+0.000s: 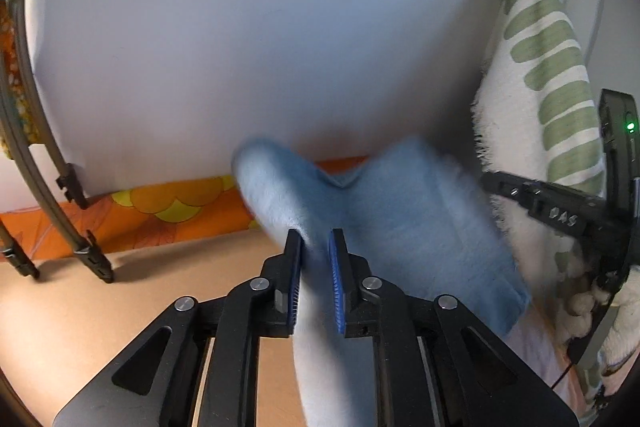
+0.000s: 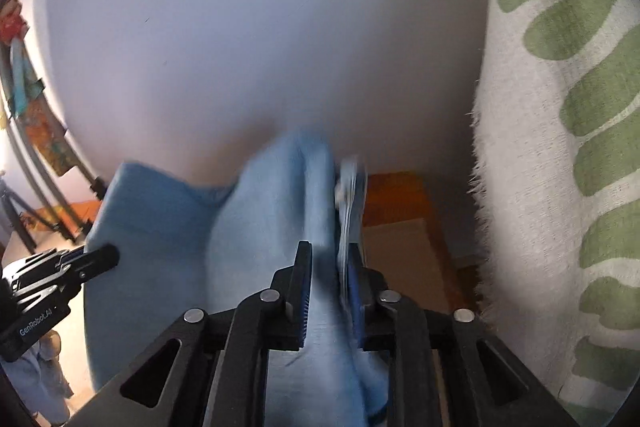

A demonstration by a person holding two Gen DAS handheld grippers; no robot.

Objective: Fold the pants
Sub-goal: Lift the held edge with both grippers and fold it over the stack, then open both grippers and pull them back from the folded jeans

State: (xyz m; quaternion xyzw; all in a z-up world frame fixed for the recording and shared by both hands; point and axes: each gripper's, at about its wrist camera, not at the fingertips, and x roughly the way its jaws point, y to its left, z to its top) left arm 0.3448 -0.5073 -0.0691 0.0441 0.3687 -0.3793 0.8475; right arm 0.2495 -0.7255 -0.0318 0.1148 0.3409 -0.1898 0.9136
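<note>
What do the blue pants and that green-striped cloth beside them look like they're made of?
The blue pants look like soft, matte fleece or brushed knit: fuzzy surface, limp folds; blur leaves it open. The green-striped cloth looks like coarse woven cotton, like a rug or throw: nubbly texture and a frayed fringe along its edge.

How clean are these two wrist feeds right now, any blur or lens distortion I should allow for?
Left wrist view: the blue pants are motion-smeared, while the left gripper stays sharp; the fisheye bends the rack legs. Right wrist view: the pants' edge beside the right gripper streaks heavily, the wall is soft and dim, and black vignetting fills the corners.
</note>
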